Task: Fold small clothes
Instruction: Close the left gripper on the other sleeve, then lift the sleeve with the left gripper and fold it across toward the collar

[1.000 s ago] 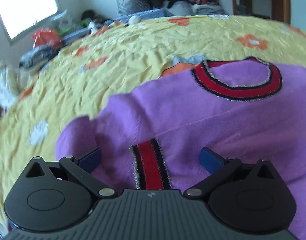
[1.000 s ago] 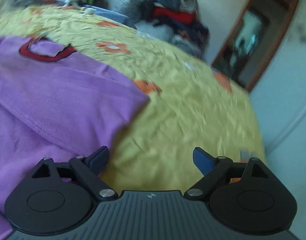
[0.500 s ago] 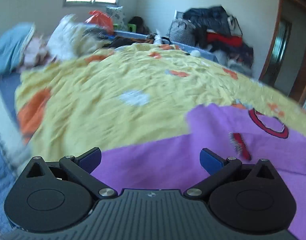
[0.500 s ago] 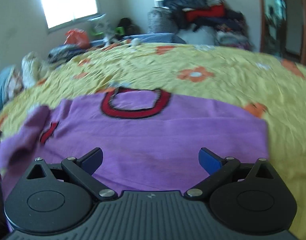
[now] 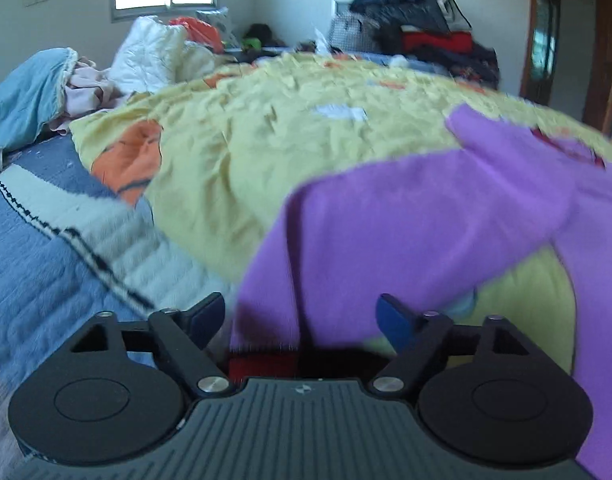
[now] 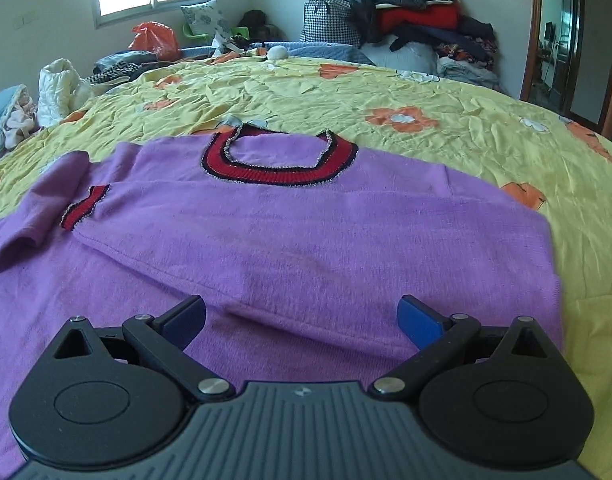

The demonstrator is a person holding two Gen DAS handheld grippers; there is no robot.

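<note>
Each wrist camera looks forward along its fingers — the left close over the purple sweater's (image 5: pixel 406 216) edge, the right farther back over its body — both sharing the yellow bedspread (image 6: pixel 386 84).

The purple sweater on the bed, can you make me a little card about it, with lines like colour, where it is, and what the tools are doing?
item: purple knit sweater with red and black collar
where: lying on the yellow flowered bedspread
collar: facing away from the right wrist camera
sleeve: one with a red cuff folded across the body
left tool: open, a red-edged part of the sweater between its fingers
right tool: open, above the sweater's near part
background: pile of dark and red clothes
</note>
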